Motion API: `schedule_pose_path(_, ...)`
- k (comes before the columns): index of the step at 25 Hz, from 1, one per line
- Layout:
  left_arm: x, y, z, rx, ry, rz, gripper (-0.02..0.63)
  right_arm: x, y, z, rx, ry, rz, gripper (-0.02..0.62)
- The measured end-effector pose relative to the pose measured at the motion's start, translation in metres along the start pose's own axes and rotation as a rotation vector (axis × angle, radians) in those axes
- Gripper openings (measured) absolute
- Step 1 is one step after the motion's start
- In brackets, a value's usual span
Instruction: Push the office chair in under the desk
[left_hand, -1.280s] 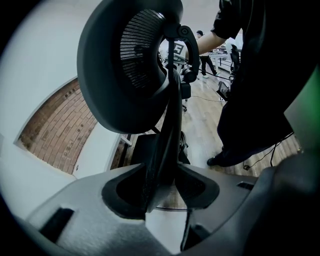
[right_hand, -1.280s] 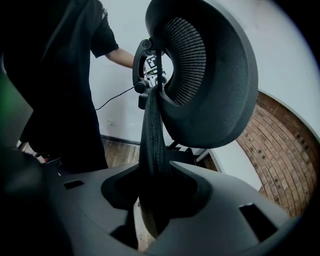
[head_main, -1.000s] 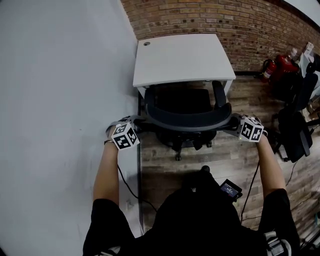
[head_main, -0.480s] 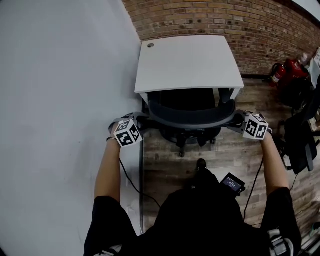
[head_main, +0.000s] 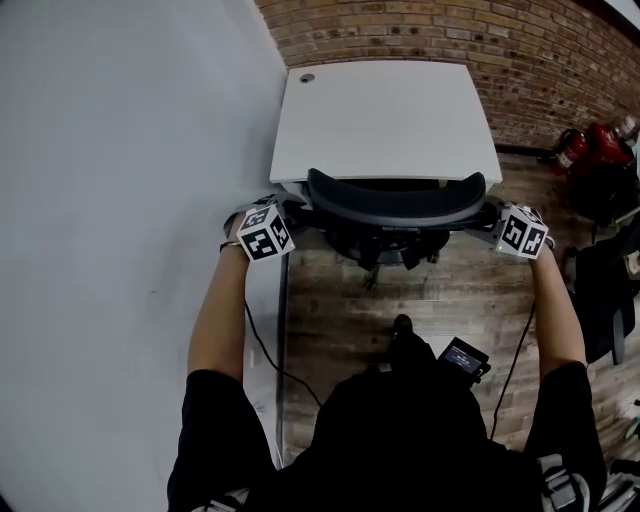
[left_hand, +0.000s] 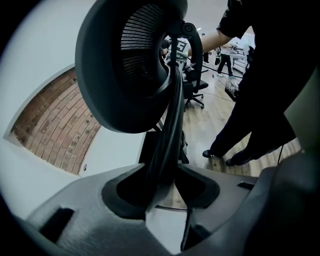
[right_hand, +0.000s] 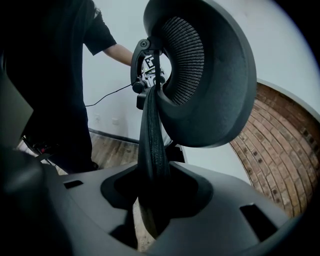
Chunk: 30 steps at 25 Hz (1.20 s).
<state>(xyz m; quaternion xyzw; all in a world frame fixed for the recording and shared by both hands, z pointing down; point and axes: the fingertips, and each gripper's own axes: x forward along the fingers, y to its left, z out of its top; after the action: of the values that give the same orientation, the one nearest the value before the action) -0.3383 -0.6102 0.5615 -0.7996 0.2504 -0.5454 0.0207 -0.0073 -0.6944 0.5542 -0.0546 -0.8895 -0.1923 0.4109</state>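
Head view alone gives the whole layout: a pale plain wall (head_main: 120, 200) fills the 9 o'clock side, a brick wall (head_main: 450, 30) runs across at 12 o'clock, and wood plank floor (head_main: 450, 300) lies under the person. A white desk (head_main: 385, 110) stands at 12 o'clock in the corner where the two walls meet. The office chair (head_main: 395, 205) has its seat under the desk top. Its curved dark backrest sits just beside the desk's near edge, and part of the wheeled base shows on the floor below it. Red fire extinguishers (head_main: 600, 145) stand at 2 o'clock by the brick wall.

Only the two gripper views show the backrest close up. It is a black oval frame filled with fine ribbed mesh, with a thick padded rim.

In the left gripper view that rim runs straight down into the left gripper (left_hand: 167, 187), whose jaws are clamped on it at a middling width. The right gripper view shows the opposite end of the rim wedged in the right gripper (right_hand: 152, 200). Its jaws are opening slightly, with the pads against the rim. Each gripper view also catches the other gripper's marker cube across the backrest.
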Motion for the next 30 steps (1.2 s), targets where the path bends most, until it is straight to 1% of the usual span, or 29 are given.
schedule_pose_path(3,0.004,0.017,0.001,0.003,0.014,-0.022,0.183,0.004,-0.020,-0.003,-0.002,-0.005,0.016,0.141)
schedule_pose_path(9,0.016,0.048,-0.002,-0.018,0.032,-0.015,0.183,0.015,-0.056,-0.009,-0.002,-0.018,0.018,0.143)
schedule_pose_path(14,0.026,0.075,-0.010,-0.032,0.039,-0.014,0.183,0.029,-0.085,-0.010,-0.025,-0.018,0.030,0.141)
schedule_pose_path(18,0.024,0.084,-0.012,-0.036,0.053,-0.026,0.186,0.029,-0.085,-0.006,-0.016,-0.016,0.047,0.124)
schedule_pose_path(22,0.027,0.095,-0.020,-0.017,0.059,-0.048,0.186,0.035,-0.094,-0.002,-0.038,-0.015,0.008,0.126)
schedule_pose_path(27,0.027,0.107,-0.033,-0.015,0.054,-0.055,0.190,0.045,-0.096,0.009,-0.047,-0.025,0.002,0.120)
schedule_pose_path(30,0.030,0.112,-0.036,-0.019,0.055,-0.064,0.192,0.048,-0.098,0.008,-0.030,-0.025,0.005,0.121)
